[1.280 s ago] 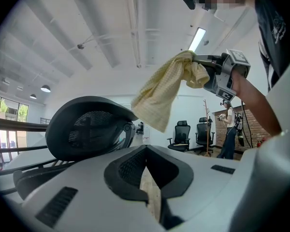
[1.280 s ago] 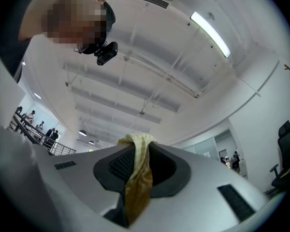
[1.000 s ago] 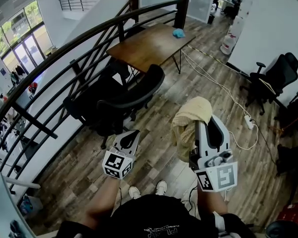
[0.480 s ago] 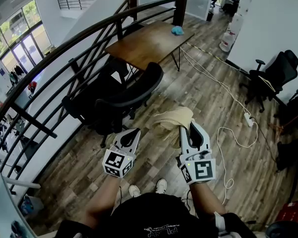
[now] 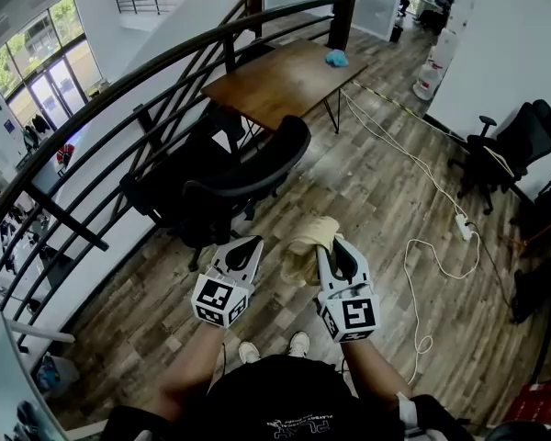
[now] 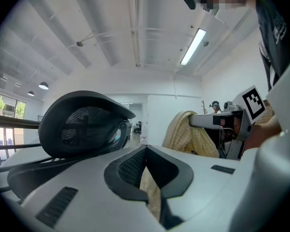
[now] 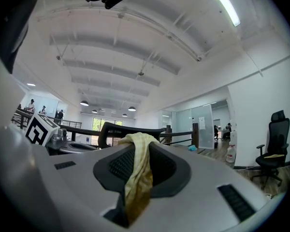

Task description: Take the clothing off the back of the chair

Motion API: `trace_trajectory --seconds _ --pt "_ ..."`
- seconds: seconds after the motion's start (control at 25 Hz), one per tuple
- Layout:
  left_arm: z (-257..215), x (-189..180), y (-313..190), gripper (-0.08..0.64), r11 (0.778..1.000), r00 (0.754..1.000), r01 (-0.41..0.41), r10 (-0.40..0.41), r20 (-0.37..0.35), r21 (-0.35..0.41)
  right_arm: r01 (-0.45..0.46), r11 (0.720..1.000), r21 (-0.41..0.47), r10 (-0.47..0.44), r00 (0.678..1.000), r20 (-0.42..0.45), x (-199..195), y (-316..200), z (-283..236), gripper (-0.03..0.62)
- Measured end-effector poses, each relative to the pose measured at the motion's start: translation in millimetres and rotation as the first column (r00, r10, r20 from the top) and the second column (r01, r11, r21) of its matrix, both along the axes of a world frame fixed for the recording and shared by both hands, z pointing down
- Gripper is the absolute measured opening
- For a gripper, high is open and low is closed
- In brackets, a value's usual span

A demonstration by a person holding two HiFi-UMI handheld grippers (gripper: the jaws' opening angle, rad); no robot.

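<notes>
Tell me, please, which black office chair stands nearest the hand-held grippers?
The black chair beside the railing, just ahead of the left hand-held gripper; the other chair stands far off by the white wall.

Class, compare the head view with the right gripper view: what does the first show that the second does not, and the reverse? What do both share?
Only the head view shows the white cable on the floor and the person's shoes.

Only the right gripper view shows the ceiling lights.

Both show the cloth pinched in the jaws of the right gripper. They also share the chair, the railing, the far chair by the wall, and the left gripper.
</notes>
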State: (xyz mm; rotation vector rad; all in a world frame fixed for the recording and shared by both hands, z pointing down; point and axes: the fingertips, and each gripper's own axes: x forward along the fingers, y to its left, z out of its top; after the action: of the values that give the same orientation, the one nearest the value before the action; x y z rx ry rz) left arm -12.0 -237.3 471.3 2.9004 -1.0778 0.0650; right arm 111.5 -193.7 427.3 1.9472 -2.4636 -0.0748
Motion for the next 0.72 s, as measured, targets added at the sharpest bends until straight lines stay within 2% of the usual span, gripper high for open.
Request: trace_trajectory --seconds 0.72 --pt "0 -4 1 0.012 1.0 1.0 0.01 -0.01 -0.003 -0.001 0.019 0.998 -0.054 -0.022 0.998 -0.065 -12 -20 18 0.072"
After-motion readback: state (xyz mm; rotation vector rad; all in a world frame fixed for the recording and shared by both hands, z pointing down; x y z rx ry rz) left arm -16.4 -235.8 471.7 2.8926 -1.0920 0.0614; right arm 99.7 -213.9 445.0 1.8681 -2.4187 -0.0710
